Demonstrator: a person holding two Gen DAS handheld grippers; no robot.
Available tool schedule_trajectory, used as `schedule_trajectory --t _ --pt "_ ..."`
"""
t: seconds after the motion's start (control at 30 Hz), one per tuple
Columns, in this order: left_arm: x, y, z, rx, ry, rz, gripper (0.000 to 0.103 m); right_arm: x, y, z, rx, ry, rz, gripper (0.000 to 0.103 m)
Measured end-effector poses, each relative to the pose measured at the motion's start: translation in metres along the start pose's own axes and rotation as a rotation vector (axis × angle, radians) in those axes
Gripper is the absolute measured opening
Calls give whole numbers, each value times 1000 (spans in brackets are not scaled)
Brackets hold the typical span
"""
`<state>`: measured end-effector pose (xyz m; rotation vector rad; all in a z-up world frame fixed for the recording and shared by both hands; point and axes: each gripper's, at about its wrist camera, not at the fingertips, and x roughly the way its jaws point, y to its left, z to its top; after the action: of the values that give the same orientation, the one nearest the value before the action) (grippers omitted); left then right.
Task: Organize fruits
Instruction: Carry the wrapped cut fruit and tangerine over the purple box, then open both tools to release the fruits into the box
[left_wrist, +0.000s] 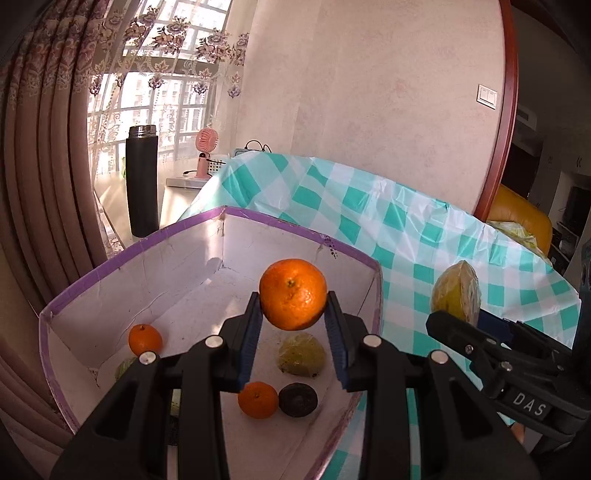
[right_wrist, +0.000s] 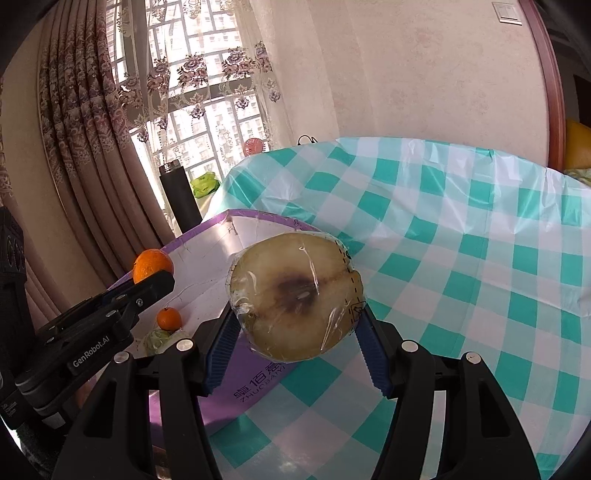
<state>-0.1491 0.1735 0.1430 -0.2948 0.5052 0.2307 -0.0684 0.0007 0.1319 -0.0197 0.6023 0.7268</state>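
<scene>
The left claw (left_wrist: 293, 332) is showing black plastic arms, ribbed blue pads (left_wrist: 249, 343) and round silver screws (left_wrist: 214, 341). The right claw (right_wrist: 295, 345) is looking identical, its side wearing white "DAS" lettering; the left's is reading "GenRobot.AI".

Sunlit window (left_wrist: 155, 92), floral curtains (left_wrist: 44, 110)

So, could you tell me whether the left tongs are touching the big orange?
Touching: the left wrist view shows both blue pads of the left tongs pressed against the big orange's sides, holding it above the box.
</scene>
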Motion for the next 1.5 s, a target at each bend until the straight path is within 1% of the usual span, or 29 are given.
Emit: schedule_trajectory --t 0.03,0.1,0.2,0.33,0.5,0.6,0.7,0.8,0.9,1.0,1.07,1.13,1.17,1.2,1.23,1.27,1.3,1.33,1.37,1.4,1.43,1.47,1.5 --pt "3 5 1 -14 32 -26 34 3 6 1 -16 6 0 61" --pt "5 7 1 -9 66 -21 34 9 15 3 -34 20 8 61" --pt "4 12 2 10 85 14 34 16 26 6 -68 31 18 61" --pt "7 32 3 -16 118 60 34 27 36 14 -89 56 18 61" --pt "18 64 1 -38 199 109 34 48 55 23 -135 120 17 61" --pt "21 76 -1 -33 238 121 34 66 76 25 -228 182 -10 61" --pt "23 81 -3 -12 266 148 34 87 95 23 -325 252 -60 61" --pt "26 83 -3 3 286 183 35 105 107 20 -398 313 -94 61" --pt "32 85 -1 13 311 211 35 126 115 16 -473 400 -119 61" --pt "41 90 -2 9 353 239 35 145 116 14 -500 479 -127 61" --pt "44 92 -4 2 373 247 35 153 114 13 -495 512 -132 61" --pt "43 96 -6 -8 378 243 36 158 113 11 -489 535 -129 61" --pt "43 97 -6 -14 381 245 37 160 112 10 -485 548 -127 61" --pt "43 98 -5 -20 379 246 44 161 112 9 -483 557 -125 61" --pt "41 100 -5 -25 370 243 48 161 113 8 -485 554 -126 65" --pt "40 100 -4 -29 362 239 57 160 115 10 -490 544 -132 67" --pt "38 100 -3 -33 353 239 62 159 115 11 -494 536 -143 72" --pt "37 101 -3 -36 347 245 63 159 115 12 -497 534 -151 74" --pt "37 102 -2 -41 344 250 68 158 115 14 -498 533 -157 75" --pt "35 104 -1 -50 343 260 76 158 114 14 -502 535 -167 78" --pt "34 105 0 -58 344 274 81 157 114 15 -507 539 -172 84" --pt "33 106 1 -59 339 280 88 156 113 14 -512 540 -172 88" --pt "30 106 1 -56 325 273 88 155 113 14 -516 542 -174 88"
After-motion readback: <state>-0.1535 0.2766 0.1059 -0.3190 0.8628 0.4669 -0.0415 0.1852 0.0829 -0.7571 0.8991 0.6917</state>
